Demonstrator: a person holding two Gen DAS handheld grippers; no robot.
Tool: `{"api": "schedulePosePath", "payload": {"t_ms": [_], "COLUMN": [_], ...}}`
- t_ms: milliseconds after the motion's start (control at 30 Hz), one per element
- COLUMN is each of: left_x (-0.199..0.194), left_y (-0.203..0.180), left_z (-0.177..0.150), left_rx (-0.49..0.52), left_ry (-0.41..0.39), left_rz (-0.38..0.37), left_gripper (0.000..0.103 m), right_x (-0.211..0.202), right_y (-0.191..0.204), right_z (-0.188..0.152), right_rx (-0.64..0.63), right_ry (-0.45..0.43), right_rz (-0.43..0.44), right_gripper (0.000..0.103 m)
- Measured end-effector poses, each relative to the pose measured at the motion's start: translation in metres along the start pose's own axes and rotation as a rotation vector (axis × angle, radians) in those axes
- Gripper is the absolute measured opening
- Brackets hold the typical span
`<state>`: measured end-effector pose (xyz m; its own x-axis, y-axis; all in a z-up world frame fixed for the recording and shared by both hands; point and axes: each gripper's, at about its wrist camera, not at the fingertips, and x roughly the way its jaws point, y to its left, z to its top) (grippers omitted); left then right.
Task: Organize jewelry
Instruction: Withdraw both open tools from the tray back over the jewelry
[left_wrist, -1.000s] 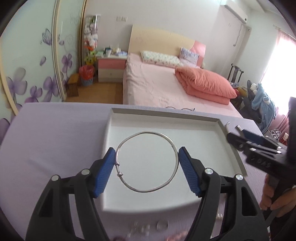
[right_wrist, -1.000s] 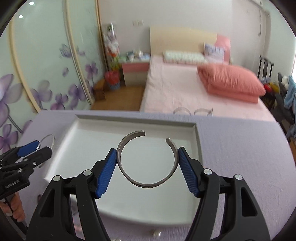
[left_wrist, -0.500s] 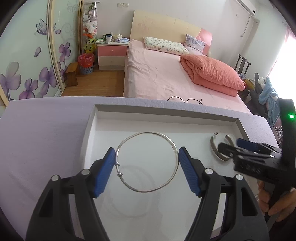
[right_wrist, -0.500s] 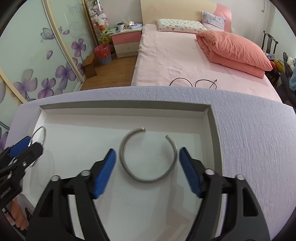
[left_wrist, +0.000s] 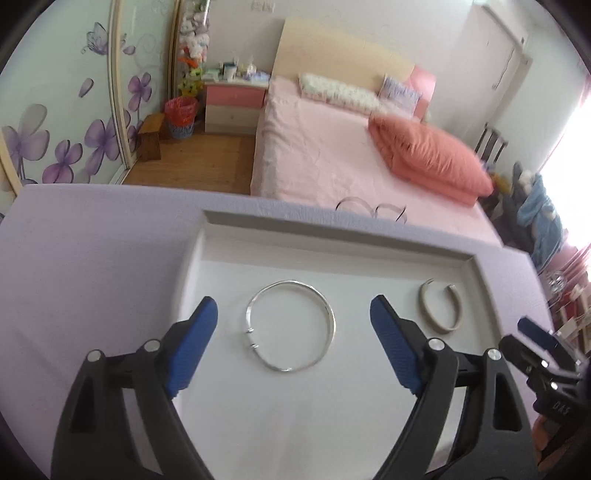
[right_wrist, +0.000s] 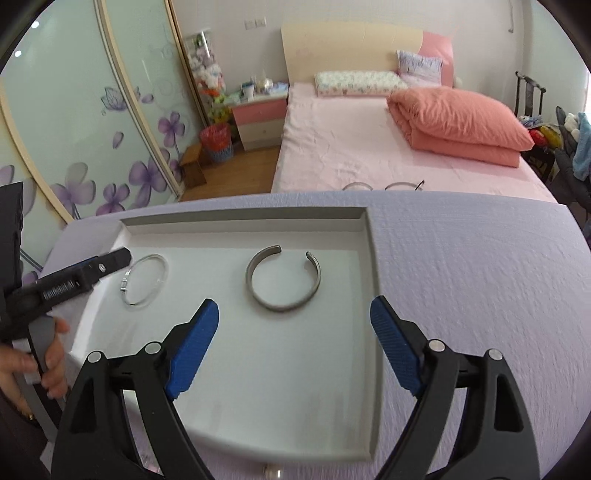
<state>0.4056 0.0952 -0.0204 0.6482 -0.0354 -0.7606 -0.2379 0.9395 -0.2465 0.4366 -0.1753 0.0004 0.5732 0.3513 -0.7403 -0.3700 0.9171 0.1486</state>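
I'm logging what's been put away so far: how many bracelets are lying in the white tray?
2. A thin silver bangle lies toward the tray's left side, and a wider open cuff lies toward its right. Neither gripper touches them. The tray's near edge is partly hidden.

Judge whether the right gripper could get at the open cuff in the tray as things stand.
Probably yes. The right gripper is open and empty, and the cuff lies flat in the tray just ahead of its fingers with nothing between. The thin bangle lies apart, to the left.

Tray (left_wrist: 476, 269) on table (left_wrist: 92, 266), thin bangle (left_wrist: 290, 325) inside at left, open cuff (left_wrist: 440, 308) right of it
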Motion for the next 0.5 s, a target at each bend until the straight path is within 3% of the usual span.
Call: {"api": "schedulePosePath", "payload": {"t_ms": [167,267,500], "left_x": [-0.072,-0.125,-0.195], "left_y": [0.02,0.034,0.055], "left_z": [-0.029,-0.072,-0.179], "left_rx": [-0.003,0.016,0.083], "left_ry": [-0.129,-0.233,-0.333], "left_rz": [-0.007,0.046,0.126], "left_gripper": [0.092,0.098,0.101], "right_x": [-0.066,-0.095,-0.123], "right_y": [0.022,0.035,0.046], "right_z": [-0.041,-0.072,-0.14], "right_rx": [-0.056,-0.099,-0.136], "right_ry": [-0.149,-0.206,-0.226], "right_rz": [0.041,0.076,0.078], "right_gripper": [0.086,0.086,0.085]}}
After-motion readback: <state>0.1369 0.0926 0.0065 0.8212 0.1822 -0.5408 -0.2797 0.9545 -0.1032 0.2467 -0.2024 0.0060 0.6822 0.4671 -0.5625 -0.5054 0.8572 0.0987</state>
